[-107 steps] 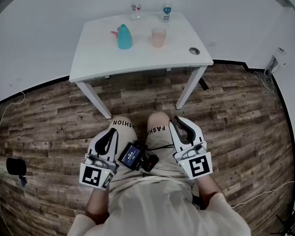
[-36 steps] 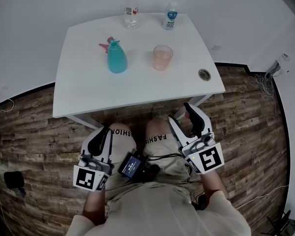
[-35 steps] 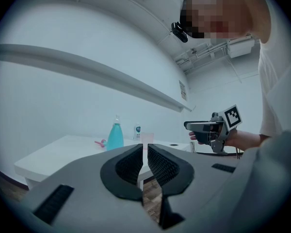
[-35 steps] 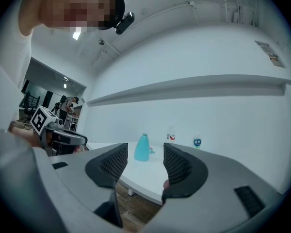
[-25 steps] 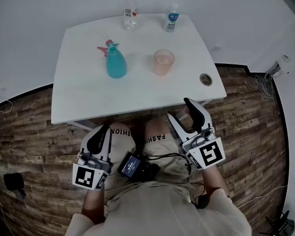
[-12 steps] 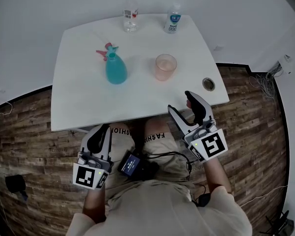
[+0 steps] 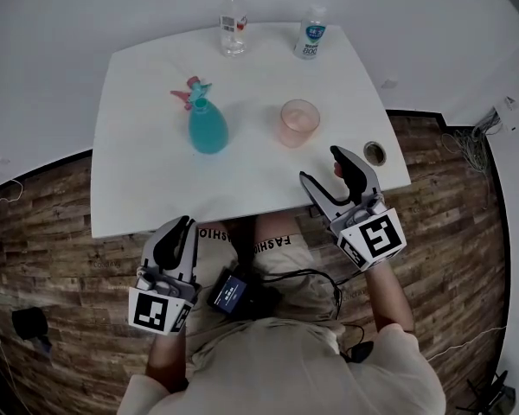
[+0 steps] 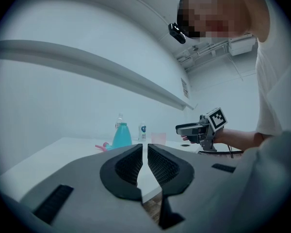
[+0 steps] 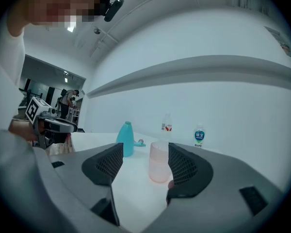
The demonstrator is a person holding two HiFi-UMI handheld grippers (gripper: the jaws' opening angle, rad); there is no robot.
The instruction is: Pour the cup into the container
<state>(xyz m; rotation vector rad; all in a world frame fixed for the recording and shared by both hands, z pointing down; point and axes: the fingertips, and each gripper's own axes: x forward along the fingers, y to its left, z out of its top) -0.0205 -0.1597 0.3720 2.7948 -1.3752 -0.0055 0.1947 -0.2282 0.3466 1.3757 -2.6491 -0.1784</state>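
Tabletop (image 7: 147, 171) cup (image 7: 299, 122) seemingly beyond opening hand-held gripper (image 7: 321, 166).

My right gripper (image 7: 322, 167) hangs over the table's (image 7: 147, 188) near right corner, jaws opening with nothing between them; the pink cup (image 7: 299, 122) stands just beyond, apart from them; a round hole (image 7: 374, 153) sits by the right edge. The teal spray bottle (image 7: 207, 128) stands mid-table, left of the cup; two clear water bottles (image 7: 233, 22) (image 7: 311, 33) line the far edge. My left gripper (image 7: 182, 225) waits below the near edge, jaws together, over my knee; a small device (image 7: 233, 290) lies in my lap above the wooden floor (image 7: 52, 232).
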